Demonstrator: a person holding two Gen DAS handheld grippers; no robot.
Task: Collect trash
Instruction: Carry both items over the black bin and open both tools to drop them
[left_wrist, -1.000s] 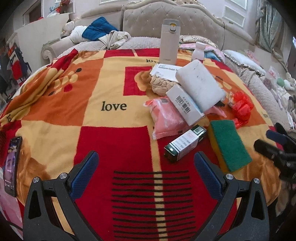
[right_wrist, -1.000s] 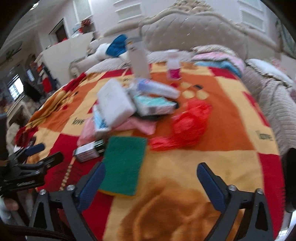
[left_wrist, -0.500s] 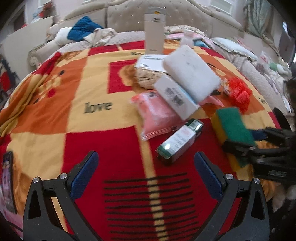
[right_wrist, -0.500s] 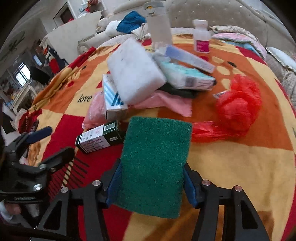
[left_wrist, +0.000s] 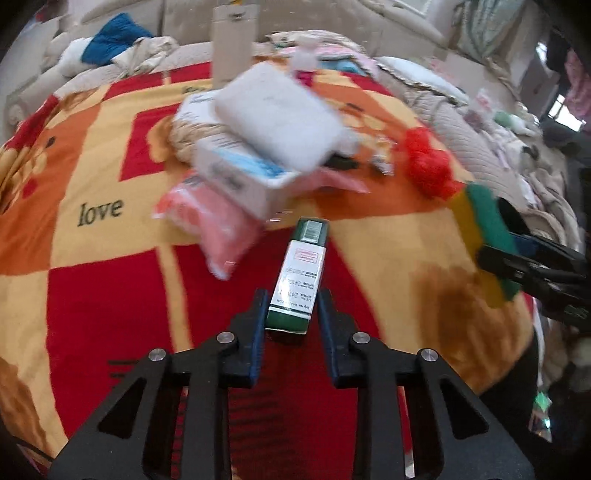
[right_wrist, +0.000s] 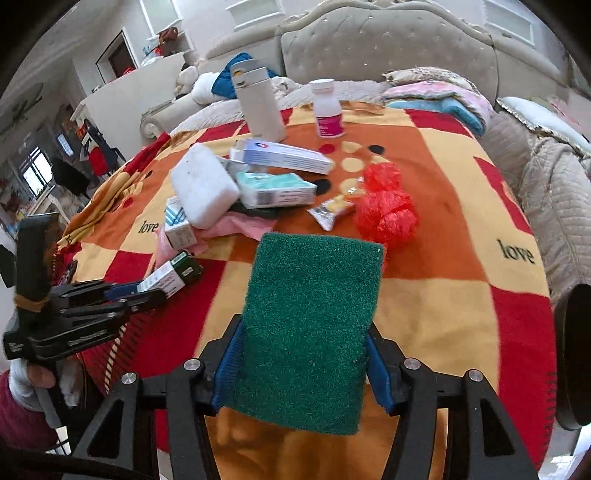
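You can see a blanket (right_wrist: 461, 295) with red, orange and yellow squares and the black word "love". Your scrub pad (right_wrist: 310, 332) is dark green with a yellow side, and the little box (left_wrist: 299, 273) is green and white. The crinkly bag (right_wrist: 386, 206) is bright red, and the pouch (left_wrist: 210, 225) is pink.

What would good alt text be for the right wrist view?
The right gripper clamps a green scouring sponge above a red, orange and yellow blanket. Boxes, a red mesh ball and bottles lie beyond; the left gripper holds a green-and-white box.
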